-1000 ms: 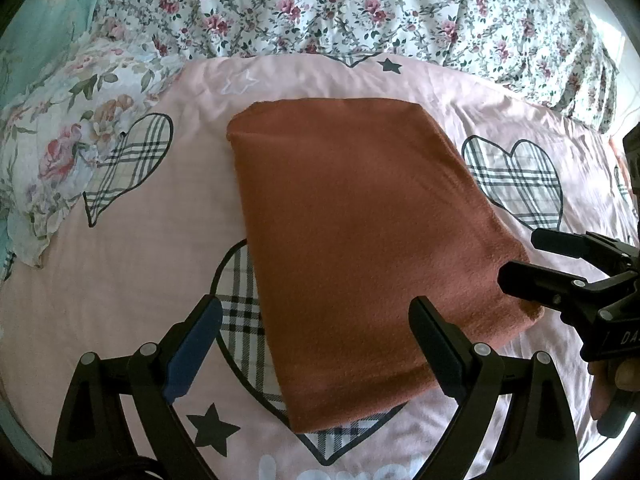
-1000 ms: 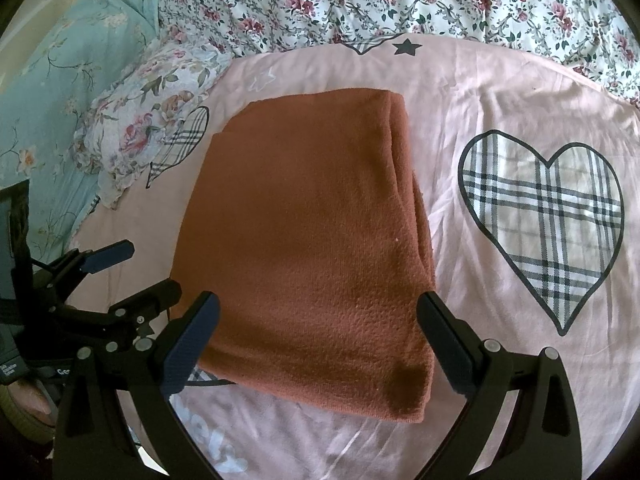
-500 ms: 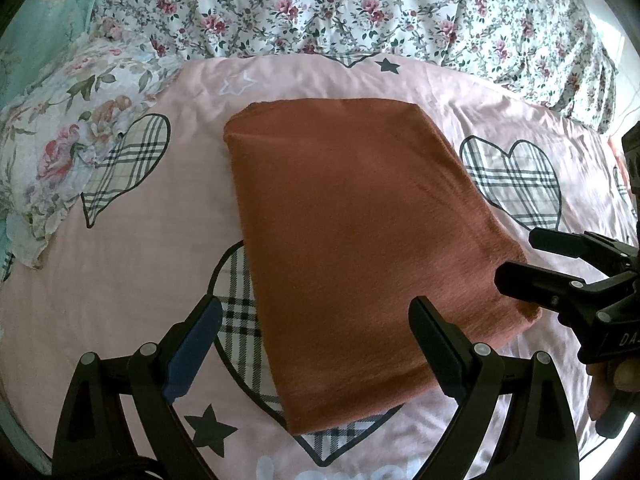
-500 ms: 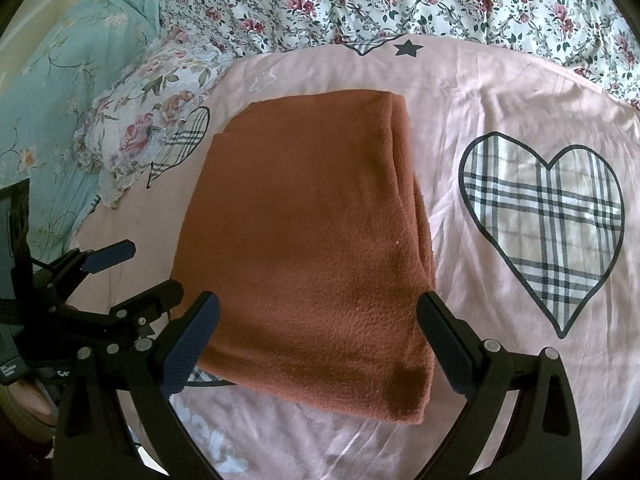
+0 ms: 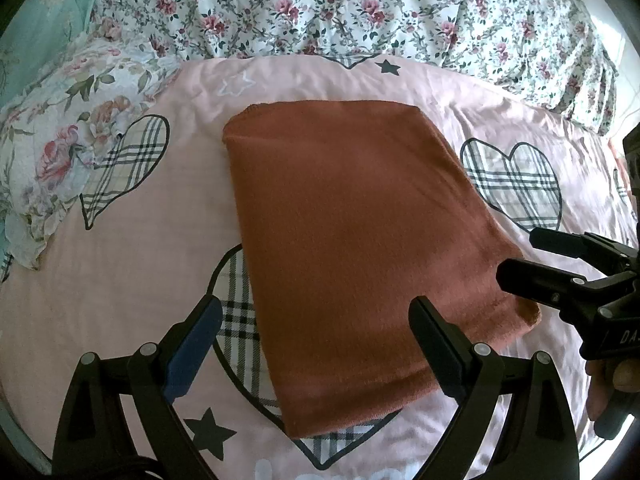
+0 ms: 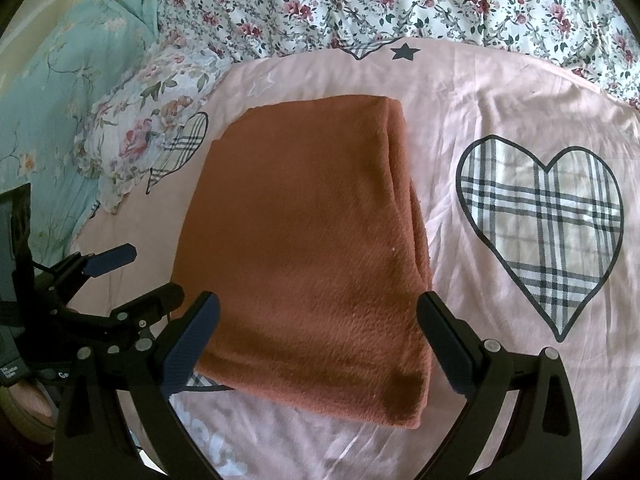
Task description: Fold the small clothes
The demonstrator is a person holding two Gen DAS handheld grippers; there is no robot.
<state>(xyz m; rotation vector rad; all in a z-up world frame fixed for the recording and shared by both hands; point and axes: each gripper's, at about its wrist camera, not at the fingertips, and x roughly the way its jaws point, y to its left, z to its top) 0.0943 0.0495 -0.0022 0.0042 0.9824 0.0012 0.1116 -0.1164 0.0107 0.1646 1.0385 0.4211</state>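
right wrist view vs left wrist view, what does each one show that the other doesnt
Only the right wrist view shows the stacked layered edge along the right side of the folded rust-brown fleece garment, the teal floral quilt as a broad area, and the left tool from the side.

Only the left wrist view shows the garment's left edge lying across a plaid heart print, and the right tool with fingers of a hand on its grip.

Both show the garment flat on the pink heart-print sheet, the floral bedding behind, and open tools gripping nothing.

A pink bedsheet [image 5: 120, 264] with plaid hearts [image 6: 540, 232] is lying beside a floral quilt [image 5: 360, 4] and a floral pillow [image 6: 148, 136].
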